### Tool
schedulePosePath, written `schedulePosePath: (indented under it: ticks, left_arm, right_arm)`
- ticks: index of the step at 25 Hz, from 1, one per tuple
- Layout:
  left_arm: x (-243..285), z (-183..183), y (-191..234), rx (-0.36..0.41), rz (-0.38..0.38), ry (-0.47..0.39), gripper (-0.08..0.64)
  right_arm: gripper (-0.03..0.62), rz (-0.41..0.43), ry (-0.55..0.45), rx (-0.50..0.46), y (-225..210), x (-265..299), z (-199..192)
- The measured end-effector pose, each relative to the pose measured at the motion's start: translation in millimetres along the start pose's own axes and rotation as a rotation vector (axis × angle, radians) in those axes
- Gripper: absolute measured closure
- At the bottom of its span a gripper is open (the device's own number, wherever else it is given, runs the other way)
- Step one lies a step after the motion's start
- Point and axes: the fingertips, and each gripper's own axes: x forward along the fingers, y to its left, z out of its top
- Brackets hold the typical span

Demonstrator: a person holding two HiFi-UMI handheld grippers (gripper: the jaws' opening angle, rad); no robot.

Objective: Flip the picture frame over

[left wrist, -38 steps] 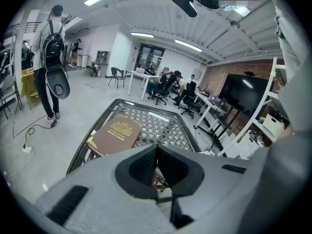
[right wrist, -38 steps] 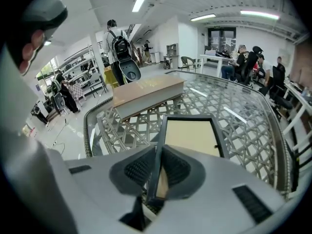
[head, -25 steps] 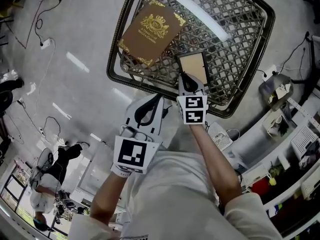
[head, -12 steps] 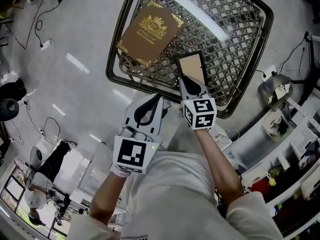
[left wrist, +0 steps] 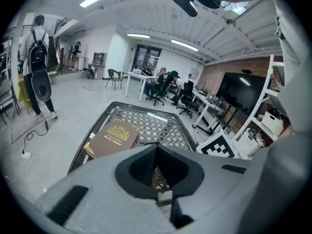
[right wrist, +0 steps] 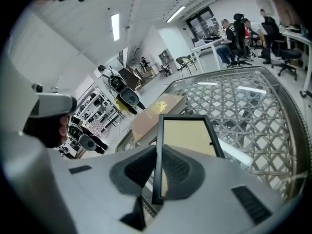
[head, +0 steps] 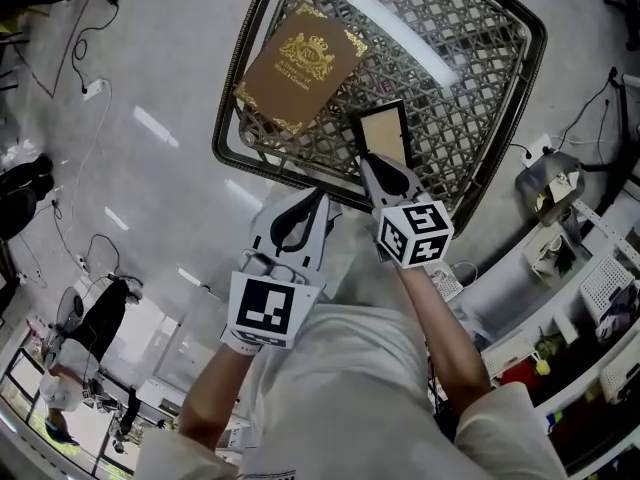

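A small black picture frame (head: pixel 383 135) with a tan panel showing sits over the wire-lattice glass table (head: pixel 480 78). My right gripper (head: pixel 385 175) is shut on the frame's near edge; in the right gripper view the frame (right wrist: pixel 187 137) stands edge-on between the jaws, tilted up off the table. My left gripper (head: pixel 297 220) hangs shut and holds nothing, short of the table's near rim (head: pixel 290 173). In the left gripper view its closed jaws (left wrist: pixel 157 167) point toward the table.
A brown book (head: pixel 302 64) with gold ornament lies on the table's left part, also seen as the book (left wrist: pixel 113 138). White shelving with clutter (head: pixel 585 298) stands at the right. Cables trail on the grey floor (head: pixel 80 78) at the left. People sit and walk in the background.
My right gripper has rolled and shifted slightly right with the frame held, its marker cube turning. The left gripper has stayed put.
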Motion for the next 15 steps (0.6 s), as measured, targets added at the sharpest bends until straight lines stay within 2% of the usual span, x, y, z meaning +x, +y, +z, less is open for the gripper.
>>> schedulePosePath:
  ticks: [15]
  left_arm:
    - [3, -1, -3, 0.037, -0.007, -0.009, 0.535]
  right_arm:
    - [0.538, 0.21, -0.074, 0.248, 14, 3, 29]
